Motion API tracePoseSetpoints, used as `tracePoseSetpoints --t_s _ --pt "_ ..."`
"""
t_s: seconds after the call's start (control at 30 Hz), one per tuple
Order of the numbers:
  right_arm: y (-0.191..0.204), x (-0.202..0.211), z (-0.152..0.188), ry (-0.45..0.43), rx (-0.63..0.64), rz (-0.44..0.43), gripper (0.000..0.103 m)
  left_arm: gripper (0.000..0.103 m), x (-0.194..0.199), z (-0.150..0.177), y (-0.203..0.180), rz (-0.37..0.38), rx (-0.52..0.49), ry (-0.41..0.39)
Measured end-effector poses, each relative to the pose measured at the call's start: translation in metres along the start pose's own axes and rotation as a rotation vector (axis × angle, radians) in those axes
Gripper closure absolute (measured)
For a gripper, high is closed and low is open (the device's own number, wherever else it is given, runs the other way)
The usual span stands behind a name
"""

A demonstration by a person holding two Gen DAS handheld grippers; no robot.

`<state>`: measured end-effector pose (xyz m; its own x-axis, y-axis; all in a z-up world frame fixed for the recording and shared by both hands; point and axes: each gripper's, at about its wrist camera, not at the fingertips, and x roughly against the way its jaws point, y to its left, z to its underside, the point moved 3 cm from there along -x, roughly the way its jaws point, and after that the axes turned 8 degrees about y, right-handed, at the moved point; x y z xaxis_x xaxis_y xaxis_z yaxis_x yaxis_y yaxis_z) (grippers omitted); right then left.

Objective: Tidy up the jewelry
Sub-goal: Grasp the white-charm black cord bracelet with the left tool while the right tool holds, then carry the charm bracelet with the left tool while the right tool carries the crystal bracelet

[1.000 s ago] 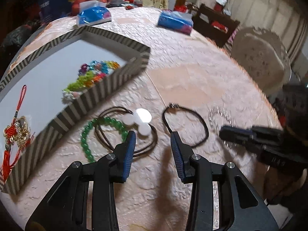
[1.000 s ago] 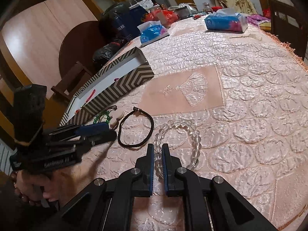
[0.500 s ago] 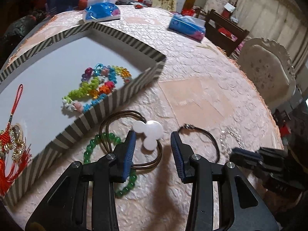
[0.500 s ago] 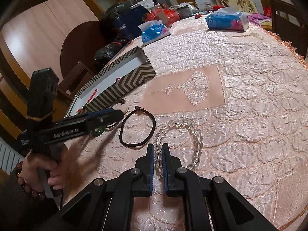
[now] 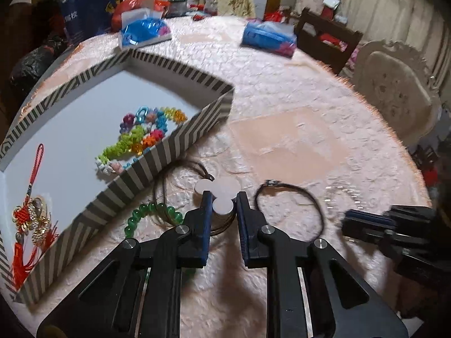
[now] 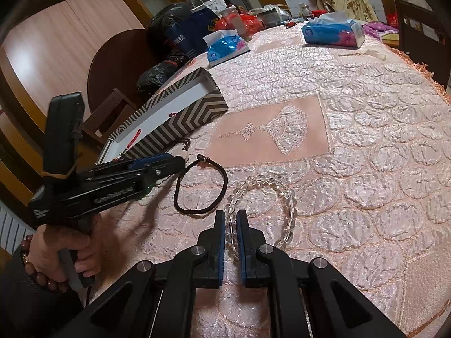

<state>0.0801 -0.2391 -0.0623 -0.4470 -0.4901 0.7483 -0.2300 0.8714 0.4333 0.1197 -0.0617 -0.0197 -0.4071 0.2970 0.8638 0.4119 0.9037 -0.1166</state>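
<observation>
My left gripper [image 5: 223,200] is open, its jaws on either side of the white three-disc pendant [image 5: 222,194] of a brown cord necklace [image 5: 169,180] on the tablecloth. A green bead bracelet [image 5: 149,214] lies just left of it, a black cord bracelet [image 5: 293,205] just right. My right gripper [image 6: 230,216] is shut on the clear bead bracelet [image 6: 284,197], which rests on the cloth. The striped tray [image 5: 180,138] holds a colourful bead chain [image 5: 141,135] and a red knot charm [image 5: 31,211]. The left gripper also shows in the right wrist view [image 6: 169,163].
Two blue tissue packs [image 5: 143,28] [image 5: 267,36] lie at the far side of the round table. Bags and clutter [image 5: 84,11] sit behind them. A padded chair [image 5: 394,95] stands at the right edge. The black cord bracelet also shows in the right wrist view [image 6: 203,191].
My left gripper has moved forward and down, so the white pendant now sits between its open jaws. The right gripper has stayed shut on the clear bracelet.
</observation>
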Motion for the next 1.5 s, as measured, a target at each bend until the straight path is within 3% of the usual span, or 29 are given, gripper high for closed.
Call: tracePoseSetpoints --t_s 0.2,0.47,0.7,1.03,1.5 --pt "0.002 0.0 0.001 -0.001 0.009 0.015 0.096 0.087 0.052 0.004 0.009 0.019 0.002 -0.057" --pt "0.004 0.0 0.001 -0.002 0.018 0.029 0.096 0.087 0.106 0.02 0.031 0.001 -0.018 -0.077" --pt "0.009 0.009 0.005 -0.008 0.042 0.095 0.096 0.087 0.108 0.038 0.043 -0.014 0.03 -0.074" --pt "0.032 0.072 -0.009 -0.077 0.093 0.079 0.096 0.087 0.131 0.035 0.071 -0.028 0.159 -0.166" --pt "0.066 0.064 -0.047 -0.06 0.149 0.092 0.096 0.087 0.141 0.021 0.116 -0.122 0.3 -0.207"
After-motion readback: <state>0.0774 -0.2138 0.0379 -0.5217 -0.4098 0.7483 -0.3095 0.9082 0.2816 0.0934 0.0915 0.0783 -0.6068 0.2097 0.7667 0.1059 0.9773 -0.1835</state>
